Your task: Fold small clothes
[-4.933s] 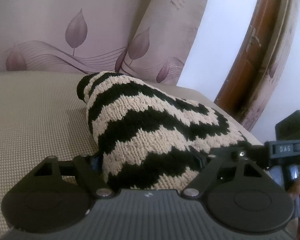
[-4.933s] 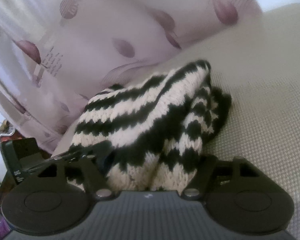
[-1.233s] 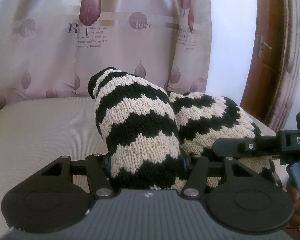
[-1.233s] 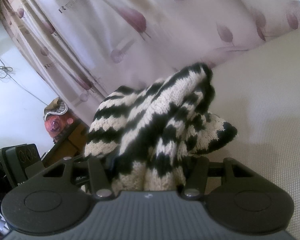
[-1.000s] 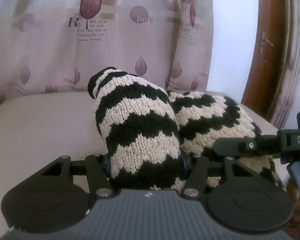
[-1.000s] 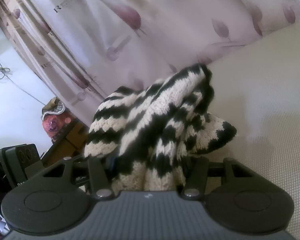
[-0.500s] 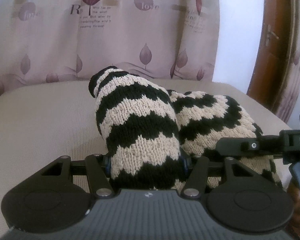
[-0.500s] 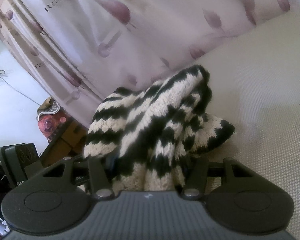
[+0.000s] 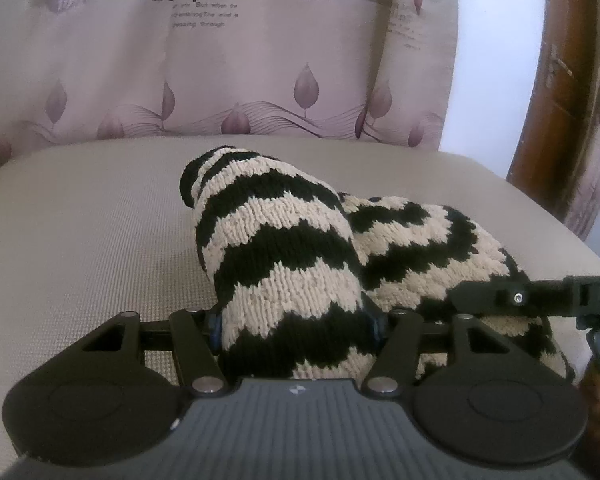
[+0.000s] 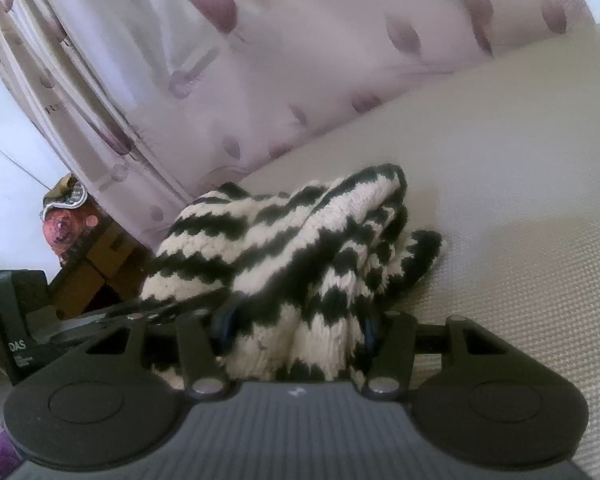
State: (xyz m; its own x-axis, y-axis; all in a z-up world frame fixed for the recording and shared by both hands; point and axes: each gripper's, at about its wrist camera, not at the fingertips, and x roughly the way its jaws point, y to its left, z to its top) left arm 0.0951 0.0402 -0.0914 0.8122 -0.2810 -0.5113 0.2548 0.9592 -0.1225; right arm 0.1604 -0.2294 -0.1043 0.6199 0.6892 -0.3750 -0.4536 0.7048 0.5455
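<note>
Left wrist view is showing the left gripper (image 9: 296, 326) with its jaws opening while a bunched fold of the black-and-cream zigzag knit garment (image 9: 284, 264) is still sitting between the pads, which are touching the wool on both sides. Ahead of those fingers the garment is lying heaped on the beige woven cushion (image 9: 80, 248), its striped cuff pointing away from the gripper, and to the right of the fingers a second lobe of the knit is spreading toward the right gripper's black finger (image 9: 500, 300), which is reaching in from that side. Beyond the cushion a leaf-printed curtain (image 9: 220, 60) is hanging, with a brown wooden door frame (image 9: 556, 80) further right. Right wrist view is showing the right gripper (image 10: 296, 328) clamping another thick bundle of the same knit between its pads; the picture is somewhat blurred, so the exact contact is probably firm rather than certain.
</note>
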